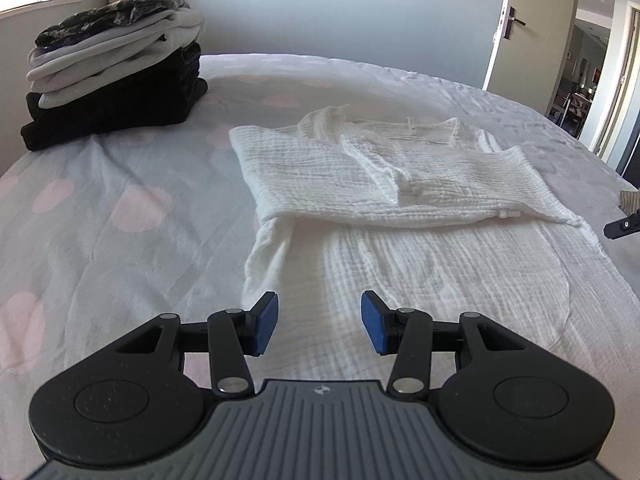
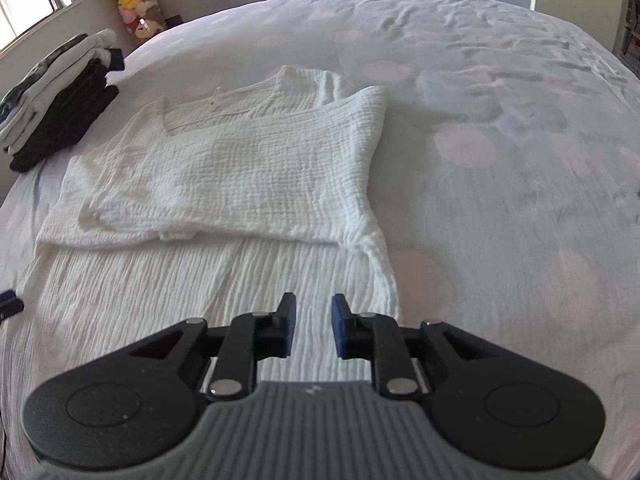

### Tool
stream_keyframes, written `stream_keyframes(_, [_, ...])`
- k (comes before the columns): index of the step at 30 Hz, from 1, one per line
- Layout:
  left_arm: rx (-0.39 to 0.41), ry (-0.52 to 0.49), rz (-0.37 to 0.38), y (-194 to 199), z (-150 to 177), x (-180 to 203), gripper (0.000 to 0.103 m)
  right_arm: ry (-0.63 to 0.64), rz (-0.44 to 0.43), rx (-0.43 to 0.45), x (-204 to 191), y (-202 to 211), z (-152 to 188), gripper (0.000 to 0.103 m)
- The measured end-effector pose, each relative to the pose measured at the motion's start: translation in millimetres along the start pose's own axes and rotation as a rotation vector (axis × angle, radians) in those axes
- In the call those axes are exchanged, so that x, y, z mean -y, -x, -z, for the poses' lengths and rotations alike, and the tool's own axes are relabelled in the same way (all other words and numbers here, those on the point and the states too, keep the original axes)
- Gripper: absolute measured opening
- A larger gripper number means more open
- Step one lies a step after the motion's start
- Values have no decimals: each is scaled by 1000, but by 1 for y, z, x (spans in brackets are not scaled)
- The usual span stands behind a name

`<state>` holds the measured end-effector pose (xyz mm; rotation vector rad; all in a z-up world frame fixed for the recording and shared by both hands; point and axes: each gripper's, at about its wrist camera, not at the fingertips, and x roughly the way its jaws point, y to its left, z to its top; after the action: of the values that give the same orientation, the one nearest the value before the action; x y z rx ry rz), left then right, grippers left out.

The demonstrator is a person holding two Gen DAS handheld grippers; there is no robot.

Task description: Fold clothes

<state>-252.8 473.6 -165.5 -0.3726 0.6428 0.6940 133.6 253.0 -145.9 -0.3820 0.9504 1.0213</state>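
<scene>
A white crinkled garment (image 1: 360, 184) lies flat on the bed, both sleeves folded across its chest, collar at the far end. It also shows in the right wrist view (image 2: 224, 176). My left gripper (image 1: 319, 322) is open and empty, hovering over the hem's near left part. My right gripper (image 2: 314, 326) is open with a narrower gap, empty, over the hem near its right edge. A tip of the right gripper (image 1: 622, 226) shows at the right edge of the left wrist view.
The bed (image 1: 100, 208) has a pale sheet with pink dots. A stack of folded dark and grey clothes (image 1: 116, 80) sits at the far left, also in the right wrist view (image 2: 60, 100). An open door (image 1: 532, 24) stands far right.
</scene>
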Motion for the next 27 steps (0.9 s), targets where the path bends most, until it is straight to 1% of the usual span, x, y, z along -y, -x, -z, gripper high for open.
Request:
stream_keyframes(2, [25,-11,19,5,-1,9,54,54,22,4,-3,16,15,31])
stream_keyframes(5, [70,-41,41,13,-3,24,62,123,38,25,-9,35,36,39])
stream_keyframes(6, [84,-52,46,16,-3,28,63,146,41,32,-11,40,42,40])
stream_keyframes(8, [100,-82,59,20,-2,36,65,184,26,30,-17,48,56,45])
stream_keyframes(9, [102,-98,66,22,-1,41,66,184,3,20,-18,51,63,45])
stream_keyframes(11, [108,-129,79,25,0,51,69,162,-45,-16,-21,54,74,45])
stream_keyframes(13, [122,-157,102,29,1,59,71,172,-72,-62,-28,57,87,46])
stream_keyframes(15, [139,-182,133,34,2,67,77,207,-89,-92,-37,62,99,48])
stream_keyframes(18, [165,-218,178,40,3,78,82,261,-120,-127,-50,70,112,52])
stream_keyframes(19, [173,-229,193,42,4,82,82,281,-136,-148,-54,73,115,53])
stream_keyframes(21, [180,-241,209,45,7,87,85,323,-170,-190,-61,78,121,56])
stream_keyframes(22, [182,-250,214,45,8,89,86,347,-182,-210,-64,81,125,59])
stream_keyframes(24, [180,-280,223,45,9,93,86,389,-217,-257,-70,85,132,59])
stream_keyframes(27, [139,-336,263,44,11,97,86,465,-263,-335,-79,90,145,61])
